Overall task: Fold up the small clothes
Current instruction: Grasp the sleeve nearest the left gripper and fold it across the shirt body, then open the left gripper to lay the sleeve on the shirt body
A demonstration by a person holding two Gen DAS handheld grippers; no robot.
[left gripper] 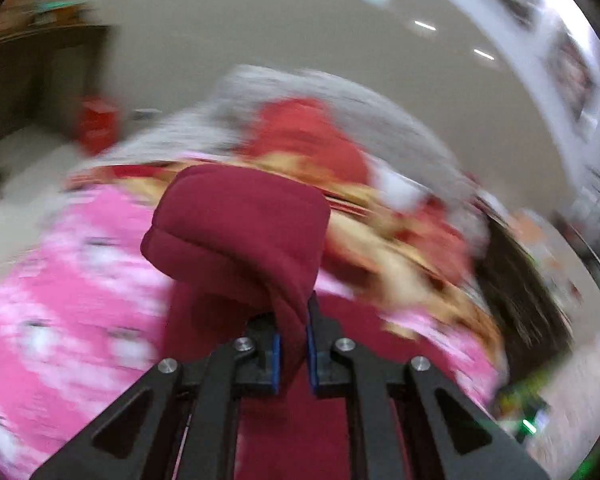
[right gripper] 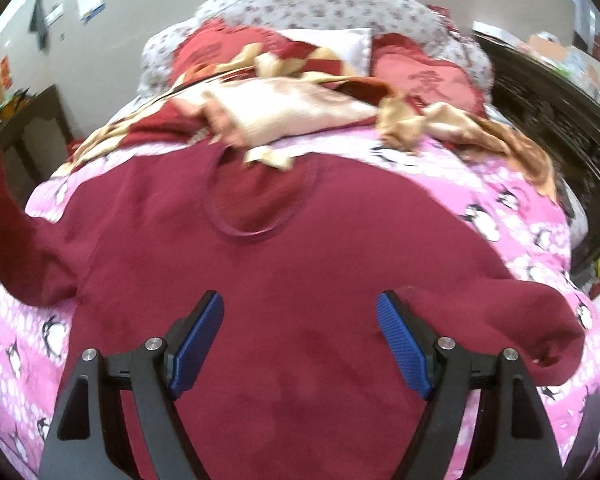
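Note:
A dark red sweater (right gripper: 284,264) lies spread flat on a pink penguin-print bedspread (right gripper: 512,216), neckline away from me. My right gripper (right gripper: 300,320) is open and empty, hovering over the sweater's lower body. Its right sleeve (right gripper: 500,320) lies beside the right finger. My left gripper (left gripper: 292,344) is shut on the sweater's left sleeve (left gripper: 240,232), whose cuff end flops over above the pads. In the right wrist view that sleeve (right gripper: 8,236) rises off the bed at the far left. The left wrist view is blurred.
A crumpled red-and-cream blanket (right gripper: 300,100) lies across the bed beyond the sweater, with red pillows (right gripper: 424,76) and a floral cover (right gripper: 320,4) behind. A dark carved bed frame (right gripper: 548,116) runs along the right. A dark table (right gripper: 28,124) stands at the left.

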